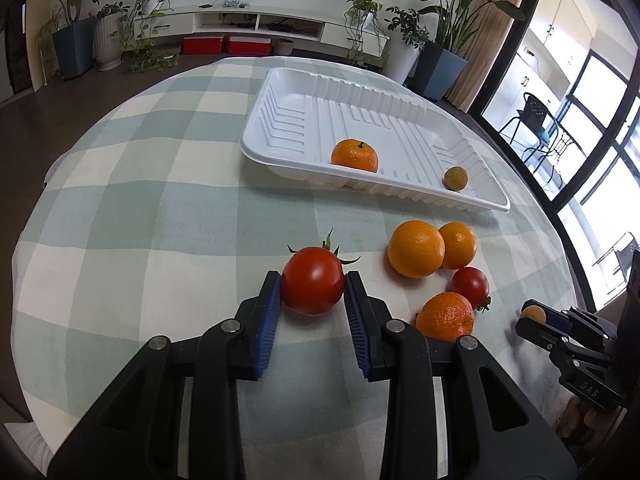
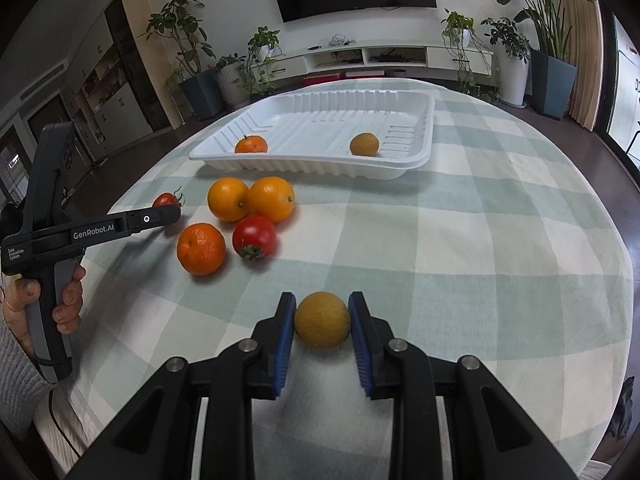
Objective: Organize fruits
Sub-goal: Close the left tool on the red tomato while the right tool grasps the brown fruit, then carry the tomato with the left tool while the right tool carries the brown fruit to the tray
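Note:
My left gripper point(image 1: 313, 286) is shut on a red tomato point(image 1: 313, 286) low over the checked cloth; it also shows in the right wrist view point(image 2: 166, 216). My right gripper point(image 2: 322, 320) is shut on a small yellow-brown fruit point(image 2: 322, 320) and shows at the right edge of the left wrist view point(image 1: 534, 316). A white tray point(image 1: 280, 120) at the far side holds a tangerine point(image 1: 355, 155) and a small yellow-brown fruit point(image 1: 455, 178). Between tray and grippers lie two oranges point(image 2: 229, 199) point(image 2: 272, 199), a tangerine point(image 2: 201, 249) and a second tomato point(image 2: 254, 237).
The round table has a green-and-white checked cloth point(image 2: 480, 260). Beyond its far edge are potted plants point(image 2: 188, 52), a low TV cabinet point(image 2: 380, 58) and windows at the right point(image 1: 580, 120). A hand holds the left gripper's handle point(image 2: 60, 300).

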`<state>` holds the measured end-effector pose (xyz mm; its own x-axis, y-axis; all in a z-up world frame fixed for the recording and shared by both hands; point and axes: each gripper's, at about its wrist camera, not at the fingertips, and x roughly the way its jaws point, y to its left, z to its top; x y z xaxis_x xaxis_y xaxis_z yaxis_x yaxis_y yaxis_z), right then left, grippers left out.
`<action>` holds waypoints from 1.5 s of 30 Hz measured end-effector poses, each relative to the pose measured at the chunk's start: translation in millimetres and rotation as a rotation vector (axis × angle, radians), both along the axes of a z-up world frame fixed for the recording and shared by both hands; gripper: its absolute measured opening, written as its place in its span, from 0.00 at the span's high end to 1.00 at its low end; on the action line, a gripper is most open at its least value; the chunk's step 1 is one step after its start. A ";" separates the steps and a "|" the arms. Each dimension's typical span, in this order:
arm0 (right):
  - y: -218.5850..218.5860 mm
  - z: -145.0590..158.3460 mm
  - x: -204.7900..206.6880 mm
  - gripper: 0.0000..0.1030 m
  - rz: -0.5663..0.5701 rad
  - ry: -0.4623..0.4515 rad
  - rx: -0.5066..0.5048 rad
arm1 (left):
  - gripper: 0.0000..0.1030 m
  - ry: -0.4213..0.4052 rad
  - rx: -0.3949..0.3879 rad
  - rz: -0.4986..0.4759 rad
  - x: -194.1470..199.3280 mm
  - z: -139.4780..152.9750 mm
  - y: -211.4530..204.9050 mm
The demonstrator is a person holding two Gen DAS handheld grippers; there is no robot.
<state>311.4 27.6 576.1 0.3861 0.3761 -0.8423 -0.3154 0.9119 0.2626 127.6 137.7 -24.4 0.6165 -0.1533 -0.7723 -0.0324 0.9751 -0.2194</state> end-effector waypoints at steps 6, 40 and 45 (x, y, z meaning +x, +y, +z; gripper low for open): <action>-4.2 4.9 6.7 0.71 -0.015 -0.003 0.042 | 0.71 -0.013 -0.010 -0.006 0.9 5.9 -0.8; -5.7 19.6 101.2 0.71 -0.046 -0.071 0.068 | 0.71 -0.050 0.005 -0.016 49.0 37.6 5.0; -0.5 15.2 113.7 0.71 -0.038 -0.075 0.046 | 0.71 -0.048 0.015 -0.021 65.6 40.7 6.4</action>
